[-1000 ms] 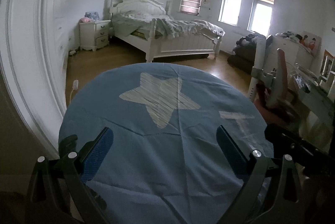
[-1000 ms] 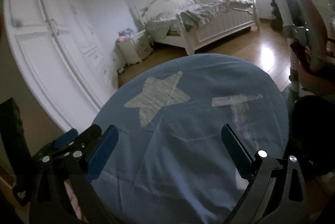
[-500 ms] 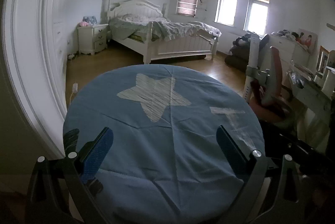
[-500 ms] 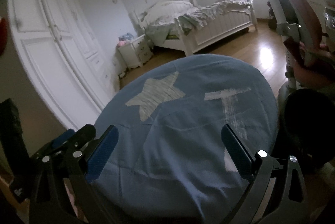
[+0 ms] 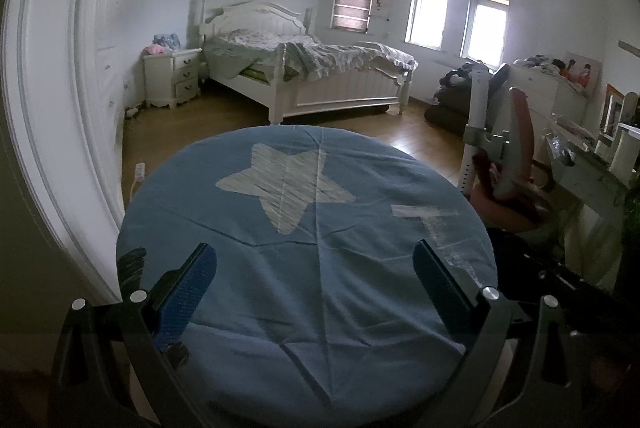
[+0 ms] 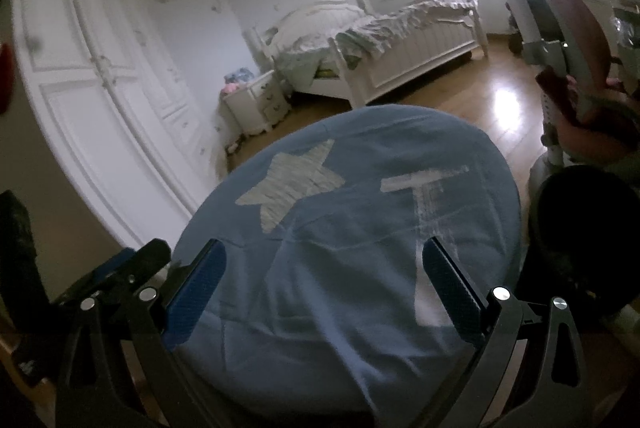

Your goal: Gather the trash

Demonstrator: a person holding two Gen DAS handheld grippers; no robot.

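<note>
A round table under a blue cloth [image 5: 304, 268] with a pale star print fills the lower middle of both views; it also shows in the right wrist view [image 6: 348, 260]. No trash shows on the cloth. My left gripper [image 5: 312, 280] is open and empty, held over the near part of the cloth. My right gripper [image 6: 324, 280] is open and empty, also over the near part of the cloth. A dark round bin-like object [image 6: 584, 240] sits at the table's right edge in the right wrist view.
A white bed [image 5: 312, 76] and a nightstand [image 5: 172, 76] stand at the far wall. A white wardrobe [image 5: 52, 76] runs along the left. A red chair [image 5: 516, 164] and a cluttered desk [image 5: 588, 164] stand to the right. Wooden floor [image 5: 408, 144] lies between.
Both cameras have risen and tilted slightly, so the table sits a bit lower and farther in view. Both grippers stay open and empty.
</note>
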